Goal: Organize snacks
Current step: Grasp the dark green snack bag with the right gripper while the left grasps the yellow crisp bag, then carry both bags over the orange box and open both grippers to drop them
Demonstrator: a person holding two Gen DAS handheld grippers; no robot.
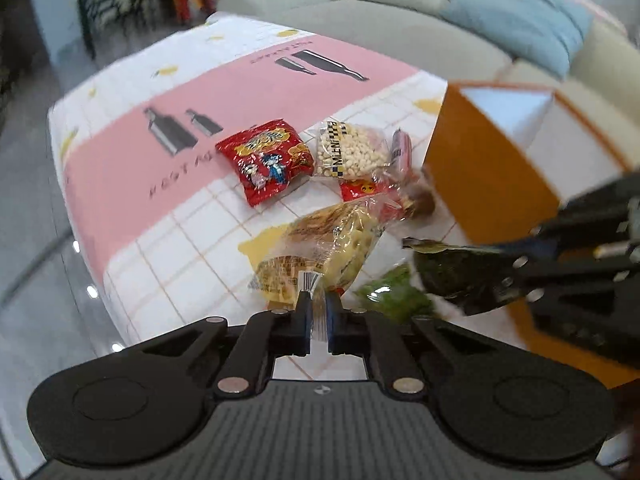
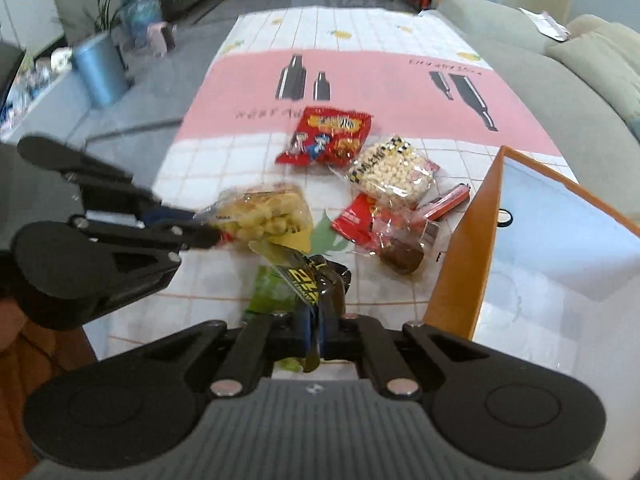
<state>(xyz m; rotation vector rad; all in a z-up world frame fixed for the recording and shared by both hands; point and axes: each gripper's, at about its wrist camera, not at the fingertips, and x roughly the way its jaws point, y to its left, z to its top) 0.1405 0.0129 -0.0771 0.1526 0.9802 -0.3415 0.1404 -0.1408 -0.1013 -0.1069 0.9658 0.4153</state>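
L tool [image 1: 319, 312] grips yellow snack bag [image 1: 340, 240]; R tool [image 2: 316, 328] grips dark packet [image 2: 308, 276].

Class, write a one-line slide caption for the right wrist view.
Right hand-held gripper pinches a dark snack packet beside the orange box.

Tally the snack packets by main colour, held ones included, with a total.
Red: 3, the chip bag, flat packet, stick
Yellow: 1, left gripper
Black: 1, right gripper
Green: 1
Clear, pale pieces: 1
Clear, brown: 1
Total: 8
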